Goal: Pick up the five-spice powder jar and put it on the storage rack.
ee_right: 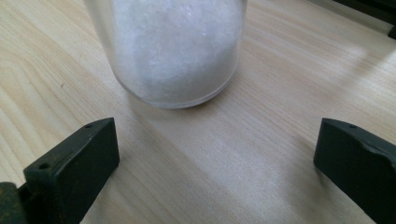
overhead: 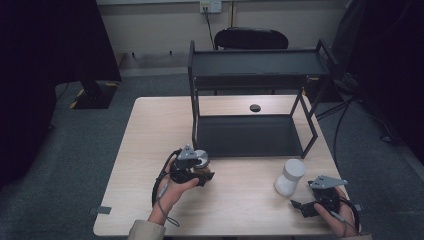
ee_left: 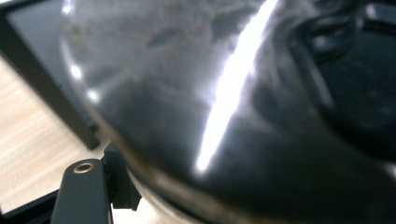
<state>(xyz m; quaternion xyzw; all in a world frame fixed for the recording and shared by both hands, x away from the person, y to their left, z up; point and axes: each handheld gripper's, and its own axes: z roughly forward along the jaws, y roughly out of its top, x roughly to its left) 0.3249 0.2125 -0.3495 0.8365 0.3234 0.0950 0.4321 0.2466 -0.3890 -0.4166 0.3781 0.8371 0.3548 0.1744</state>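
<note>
Lid (ee_left: 224, 107) between left tongs (overhead: 204, 172)

A dark, glossy rounded object (ee_left: 243, 121) sits so close to the lens that it is blurred; a bright white streak of reflected light runs slantwise down its surface; a pale rim edges its underside. At the bottom left one black jaw rises, a small metal-ringed hole near its tip, right against that underside. Behind, at the left, lie the light wooden tabletop (ee_left: 32, 144) and a black frame bar (ee_left: 51, 88) crossing it slantwise.
</note>
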